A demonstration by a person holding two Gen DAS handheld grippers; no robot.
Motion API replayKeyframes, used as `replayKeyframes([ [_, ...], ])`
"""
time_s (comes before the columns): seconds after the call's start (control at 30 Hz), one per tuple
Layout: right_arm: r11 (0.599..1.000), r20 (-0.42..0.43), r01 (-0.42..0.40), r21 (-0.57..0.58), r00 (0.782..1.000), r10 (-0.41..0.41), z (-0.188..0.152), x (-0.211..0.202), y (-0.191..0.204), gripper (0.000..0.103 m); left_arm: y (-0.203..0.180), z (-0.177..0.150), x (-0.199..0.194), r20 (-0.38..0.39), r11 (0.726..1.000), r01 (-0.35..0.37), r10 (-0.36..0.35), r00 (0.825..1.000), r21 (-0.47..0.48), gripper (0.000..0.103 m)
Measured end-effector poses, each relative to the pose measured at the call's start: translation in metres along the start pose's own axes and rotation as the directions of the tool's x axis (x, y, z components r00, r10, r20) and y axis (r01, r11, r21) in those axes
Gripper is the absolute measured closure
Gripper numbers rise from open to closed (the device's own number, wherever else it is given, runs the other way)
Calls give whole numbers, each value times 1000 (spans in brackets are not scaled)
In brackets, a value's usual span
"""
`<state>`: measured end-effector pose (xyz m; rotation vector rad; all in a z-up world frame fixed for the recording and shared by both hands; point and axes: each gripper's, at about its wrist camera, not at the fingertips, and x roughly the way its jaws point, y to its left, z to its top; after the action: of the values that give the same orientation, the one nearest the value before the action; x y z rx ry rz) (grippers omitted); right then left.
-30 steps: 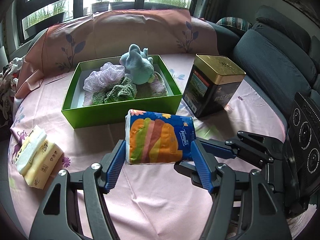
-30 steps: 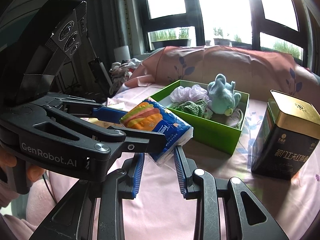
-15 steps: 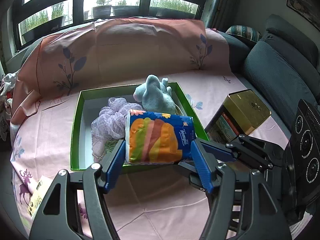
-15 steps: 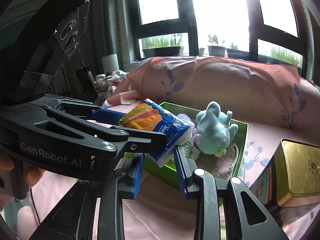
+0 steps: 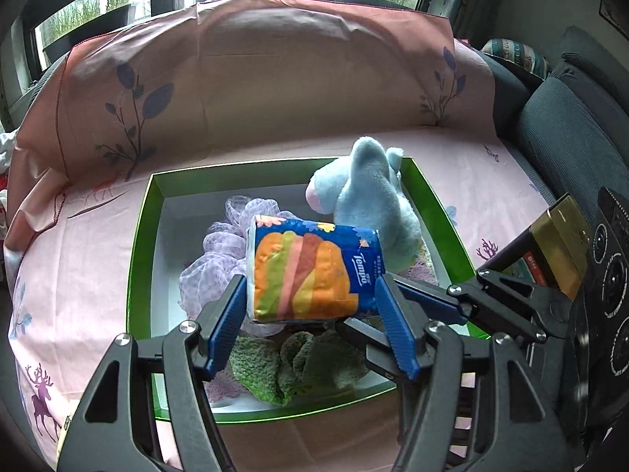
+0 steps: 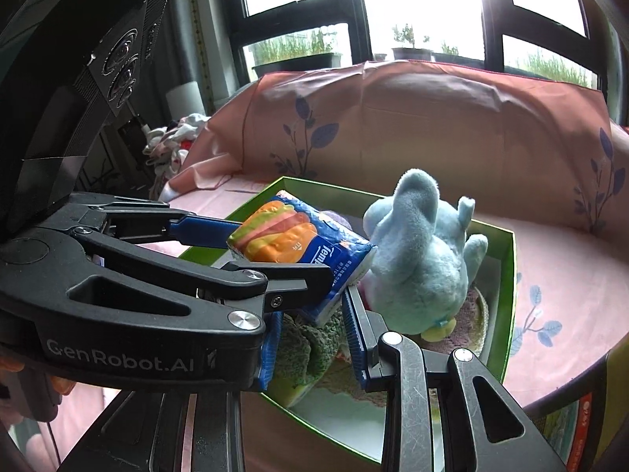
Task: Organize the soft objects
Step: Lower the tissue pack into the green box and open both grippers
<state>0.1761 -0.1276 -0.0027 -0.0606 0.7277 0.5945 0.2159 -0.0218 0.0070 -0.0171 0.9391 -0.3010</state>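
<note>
Over pink bedsheet (image 5: pixel 98 244) and green box (image 5: pixel 138 259): left hand-held gripper (image 5: pixel 310 303) level, clamping tissue pack (image 5: pixel 314 271); right hand-held gripper (image 6: pixel 314 338) below, parted, empty.

Glossy printed plastic wrap on the blue-and-orange tissue pack (image 5: pixel 314 271), slightly crinkled. Light-blue plush toy (image 5: pixel 369 204): short matt pile. Lilac mesh bath puff (image 5: pixel 220 263): sheer, ruffled netting. Green knitted cloth (image 5: pixel 298 365): coarse, nubby. Green cardboard box (image 5: pixel 139 259): satin outside, white matt inside. Pink printed cotton sheet (image 5: pixel 78 259): matt, creased. Left gripper (image 5: pixel 310 314): matt black plastic, ribbed blue fingers (image 5: pixel 226 326), shiny metal screws. Gold-lidded dark tin (image 5: pixel 558 244): brushed metallic sheen.
</note>
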Motion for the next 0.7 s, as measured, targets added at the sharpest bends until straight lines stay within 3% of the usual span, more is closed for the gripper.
replayKeyframes([
  [0.4, 1000, -97, 2, 31, 995, 1, 0, 16, -6, 70, 2, -2, 20, -37, 999, -36, 36, 999, 12, 35],
  [0.57, 998, -133, 45, 37, 990, -40, 3, 7, -5, 70, 0, -3, 12, -34, 996, -93, 93, 995, 5, 34],
  [0.67, 996, -150, 83, 42, 986, -76, 3, -4, -4, 56, -2, -6, 1, -24, 989, -146, 146, 989, 16, 29],
  [0.7, 994, -154, 97, 46, 984, -89, 3, -8, -3, 48, -1, -9, -2, -24, 988, -156, 157, 987, 12, 21],
])
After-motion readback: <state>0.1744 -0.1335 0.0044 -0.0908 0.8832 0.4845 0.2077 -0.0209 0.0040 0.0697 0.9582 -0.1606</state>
